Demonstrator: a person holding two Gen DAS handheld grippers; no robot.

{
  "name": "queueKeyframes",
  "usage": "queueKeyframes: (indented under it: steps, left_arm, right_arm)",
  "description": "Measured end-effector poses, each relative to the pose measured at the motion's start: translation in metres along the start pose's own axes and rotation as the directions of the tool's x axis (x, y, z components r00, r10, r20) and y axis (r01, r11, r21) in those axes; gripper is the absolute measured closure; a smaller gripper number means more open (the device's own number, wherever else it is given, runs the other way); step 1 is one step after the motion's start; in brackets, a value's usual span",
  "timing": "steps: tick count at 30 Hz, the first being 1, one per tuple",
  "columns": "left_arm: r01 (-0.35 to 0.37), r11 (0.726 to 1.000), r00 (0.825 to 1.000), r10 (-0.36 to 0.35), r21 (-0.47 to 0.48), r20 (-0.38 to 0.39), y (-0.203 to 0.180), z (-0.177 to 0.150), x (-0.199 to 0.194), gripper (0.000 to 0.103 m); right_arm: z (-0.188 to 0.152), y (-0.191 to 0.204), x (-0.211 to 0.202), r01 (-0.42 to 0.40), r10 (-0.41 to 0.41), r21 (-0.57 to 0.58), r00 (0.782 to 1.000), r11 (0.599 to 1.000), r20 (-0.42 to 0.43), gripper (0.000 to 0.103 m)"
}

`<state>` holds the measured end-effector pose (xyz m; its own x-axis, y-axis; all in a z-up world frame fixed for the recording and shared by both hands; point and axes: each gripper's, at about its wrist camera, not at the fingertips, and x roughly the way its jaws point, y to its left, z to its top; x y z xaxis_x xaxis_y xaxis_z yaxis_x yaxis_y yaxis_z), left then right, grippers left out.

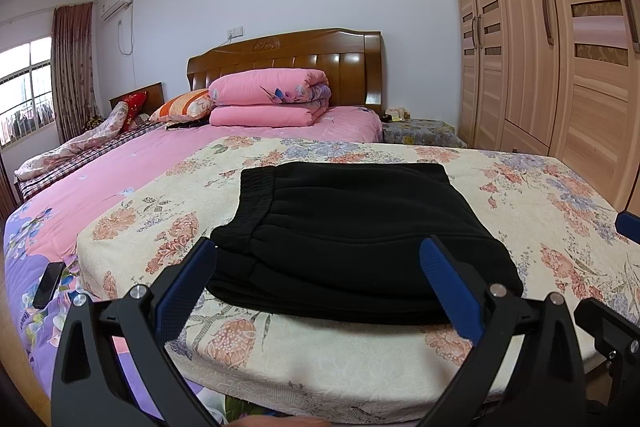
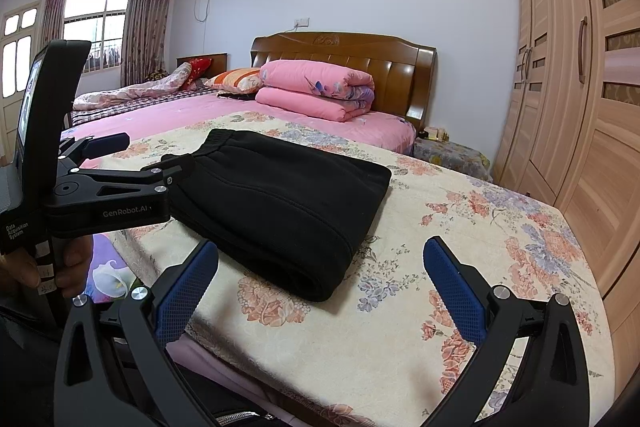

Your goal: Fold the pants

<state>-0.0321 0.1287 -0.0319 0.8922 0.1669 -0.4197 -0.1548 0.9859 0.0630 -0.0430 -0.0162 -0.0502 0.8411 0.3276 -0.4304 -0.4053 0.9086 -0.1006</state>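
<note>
The black pants lie folded into a compact stack on the floral cream cover at the foot end of the bed, elastic waistband toward the left. The left tongs stand wide apart, holding nothing, over the near edge of the stack. The right tongs are likewise spread wide and empty, beside the stack's right corner. Beyond lie a folded pink quilt, the wooden headboard and a wardrobe.
</note>
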Motion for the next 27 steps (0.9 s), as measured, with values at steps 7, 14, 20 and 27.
queueKeyframes:
  steps: [7,14,20,27]
  left_arm:
    - [-0.001,1.000,1.000,0.001,-0.001,0.001,-0.0009,0.0000,-0.0001,0.001]
    - [0.000,1.000,1.000,0.000,-0.002,0.000,-0.0009,-0.0001,0.0000,0.001]
    - [-0.001,1.000,1.000,0.001,-0.002,0.000,-0.0008,-0.0002,0.0000,0.001]
    - [-0.001,1.000,1.000,0.001,-0.005,-0.001,-0.0015,-0.0005,-0.0004,0.001]
  right_arm:
    - [-0.0004,0.0002,0.0003,-0.001,0.001,0.000,1.000,1.000,-0.001,0.004]
    - [-0.0010,0.0007,0.0009,-0.002,0.002,0.001,1.000,1.000,-0.003,0.004]
    - [-0.0013,0.0011,0.0012,-0.004,0.004,0.001,1.000,1.000,-0.005,0.004]
    - [-0.0022,0.0015,0.0018,-0.007,0.007,0.003,1.000,1.000,-0.008,0.004]
